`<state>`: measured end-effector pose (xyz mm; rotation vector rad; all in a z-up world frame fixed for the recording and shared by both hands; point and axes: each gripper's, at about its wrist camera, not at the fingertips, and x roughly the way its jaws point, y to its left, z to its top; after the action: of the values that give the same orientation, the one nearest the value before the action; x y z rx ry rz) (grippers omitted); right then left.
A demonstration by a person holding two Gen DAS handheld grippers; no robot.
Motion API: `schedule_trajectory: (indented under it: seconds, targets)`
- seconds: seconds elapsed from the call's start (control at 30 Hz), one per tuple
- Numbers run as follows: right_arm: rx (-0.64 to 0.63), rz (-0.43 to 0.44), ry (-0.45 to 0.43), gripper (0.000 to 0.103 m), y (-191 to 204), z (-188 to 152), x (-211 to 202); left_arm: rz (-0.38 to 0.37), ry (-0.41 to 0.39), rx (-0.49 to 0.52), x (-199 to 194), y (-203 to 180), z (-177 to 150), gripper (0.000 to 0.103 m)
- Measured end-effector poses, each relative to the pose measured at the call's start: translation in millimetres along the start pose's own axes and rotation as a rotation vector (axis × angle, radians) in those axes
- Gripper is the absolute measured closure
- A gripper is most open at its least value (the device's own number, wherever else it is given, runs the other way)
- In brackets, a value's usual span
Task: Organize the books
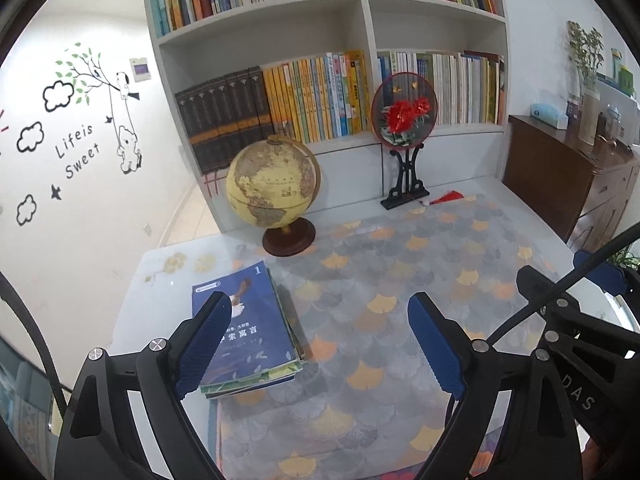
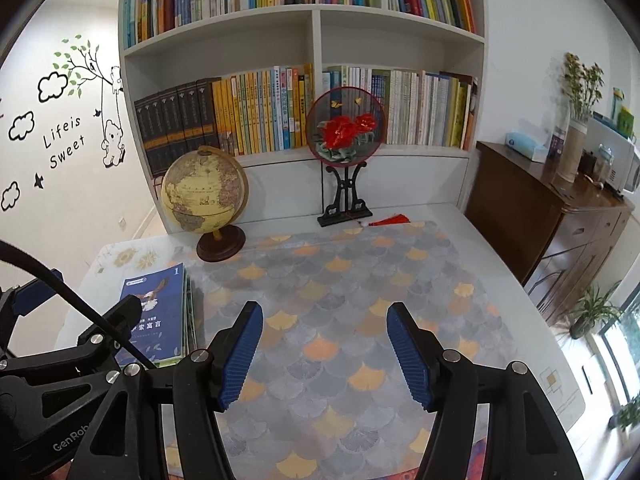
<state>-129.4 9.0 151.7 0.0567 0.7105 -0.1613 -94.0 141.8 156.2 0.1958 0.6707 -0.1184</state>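
Left gripper (image 1: pixel 320 344) hangs over the desk (image 1: pixel 132 304) with its blue-padded jaws spread as wide as they go, nothing between them and nothing held. At about 9 o'clock from it lies the stack of books (image 1: pixel 250 332), flat on the desk's left part, a blue cover marked "1" on top; the left finger (image 1: pixel 204 340) crosses in front of that cover in this view, and whether it touches cannot be told. Beyond the stack, toward 12 o'clock, a globe (image 1: pixel 272 182) stands on a round wooden base, and at 1 o'clock a round embroidered fan (image 1: pixel 404 114) sits upright on a black stand before the bookshelf (image 1: pixel 360 4). A scale-patterned cloth (image 1: pixel 400 280) covers the desk's middle. Further right, the right gripper (image 2: pixel 324 350) hovers above that cloth, jaws partly apart and empty, well clear of the stack at its 10 o'clock. A wooden sideboard (image 2: pixel 540 216) stands at 2 o'clock.
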Motion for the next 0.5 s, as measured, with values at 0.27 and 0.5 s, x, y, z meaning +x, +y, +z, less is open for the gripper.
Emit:
schedule_trajectory:
  seconds: [0.27, 0.5]
  targets:
    - [-0.015, -0.023, 0.046, 0.040, -14.9, -22.0, 4.8, -0.031, 0.075, -0.021, 8.9, -15.8, -19.8, 0.013]
    - [-0.028, 0.006, 0.087, 0.040, -20.3, -33.2, 15.1, 0.055, 0.095, 0.023, 6.2, -28.7, -26.1, 0.013]
